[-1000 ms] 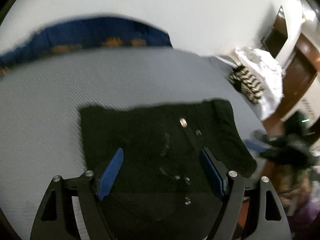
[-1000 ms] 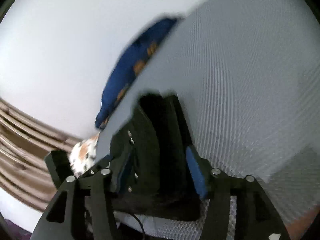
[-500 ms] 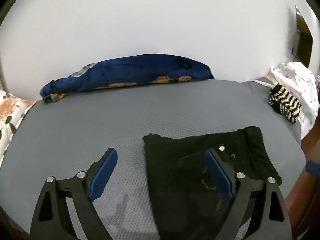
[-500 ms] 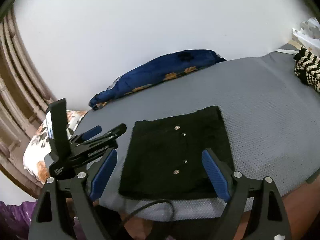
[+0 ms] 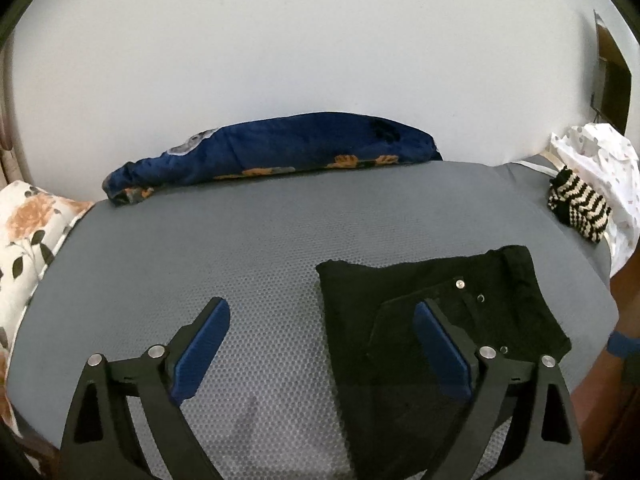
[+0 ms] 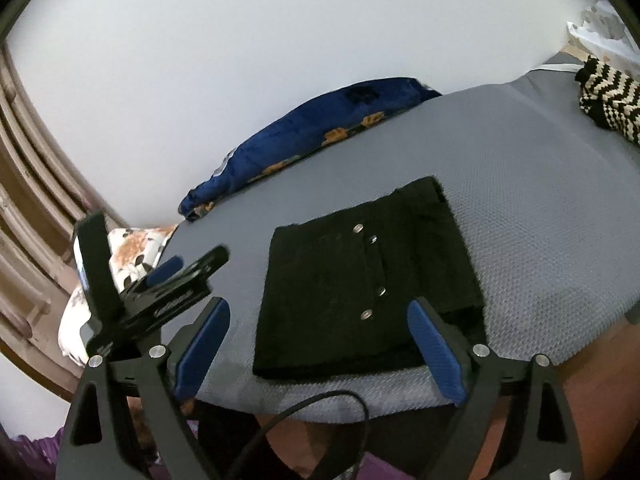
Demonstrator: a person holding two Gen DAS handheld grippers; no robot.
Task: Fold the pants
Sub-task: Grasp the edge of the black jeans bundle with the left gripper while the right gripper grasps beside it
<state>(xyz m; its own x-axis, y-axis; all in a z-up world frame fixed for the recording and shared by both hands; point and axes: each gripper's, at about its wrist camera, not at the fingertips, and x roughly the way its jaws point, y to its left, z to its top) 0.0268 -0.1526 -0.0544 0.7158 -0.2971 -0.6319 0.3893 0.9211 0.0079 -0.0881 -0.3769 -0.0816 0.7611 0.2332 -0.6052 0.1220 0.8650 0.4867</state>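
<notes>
**Black pants lay folded on the grey bed, both hand-held grippers spread and empty**

The black pants (image 6: 366, 286) lay as a compact, roughly rectangular bundle on the grey mattress (image 5: 240, 248) of the bed, close to its near edge. In the right wrist view a line of silver snap buttons (image 6: 374, 264) ran down the top layer of the fold, and a darker lower layer showed along the bundle's right and near sides. In the left wrist view the same pants (image 5: 432, 304) sat toward the right of the mattress, with one flap lying over the rest.

The left hand-held gripper (image 5: 322, 344) had its blue-padded fingers (image 5: 200, 354) wide apart and held nothing; its right finger appeared in front of the pants, its left one in front of bare mattress. Whether it touched the cloth could not be told. The right hand-held gripper (image 6: 318, 348) was likewise spread with nothing between its fingers, and the pants' near edge showed in the gap. The left hand-held gripper also appeared in the right wrist view, at the left edge of the bed (image 6: 160, 280).

A dark blue blanket with orange flowers (image 5: 276, 156) lay bunched along the far side of the mattress against the white wall (image 5: 300, 40). A floral pillow (image 5: 28, 236) lay at the bed's left end. At the right end sat a black-and-cream zigzag knit item (image 5: 580, 206), just beside a white cloth (image 5: 600, 160). A black cable (image 6: 320, 412) looped below the right gripper.
</notes>
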